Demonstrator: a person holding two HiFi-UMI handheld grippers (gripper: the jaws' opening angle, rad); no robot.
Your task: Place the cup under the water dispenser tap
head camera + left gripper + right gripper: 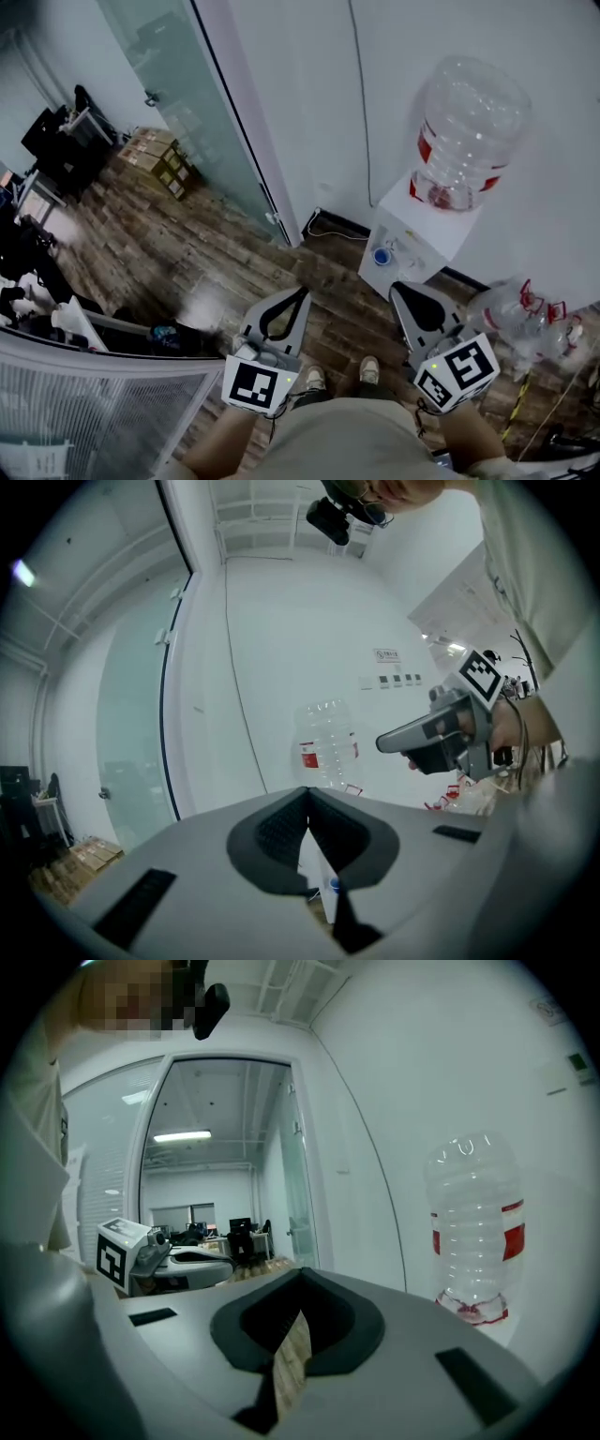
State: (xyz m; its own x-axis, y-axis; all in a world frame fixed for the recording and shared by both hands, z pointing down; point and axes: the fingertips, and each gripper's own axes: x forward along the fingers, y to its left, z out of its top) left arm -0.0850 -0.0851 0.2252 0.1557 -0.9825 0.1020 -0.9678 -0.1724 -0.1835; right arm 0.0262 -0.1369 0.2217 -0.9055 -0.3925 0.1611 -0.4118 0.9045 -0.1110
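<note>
Cup: none shows in any view, so its bearing from either hand cannot be told. Your left gripper (302,292) and right gripper (397,287) both have jaws closed tip to tip on nothing. White floor-standing water dispenser (412,234), carrying a clear inverted bottle (469,122) with an unreadable red label, stands just ahead, nearer your right.

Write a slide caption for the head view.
The left gripper and right gripper, both shut and empty, face a white water dispenser topped by a clear bottle.
</note>
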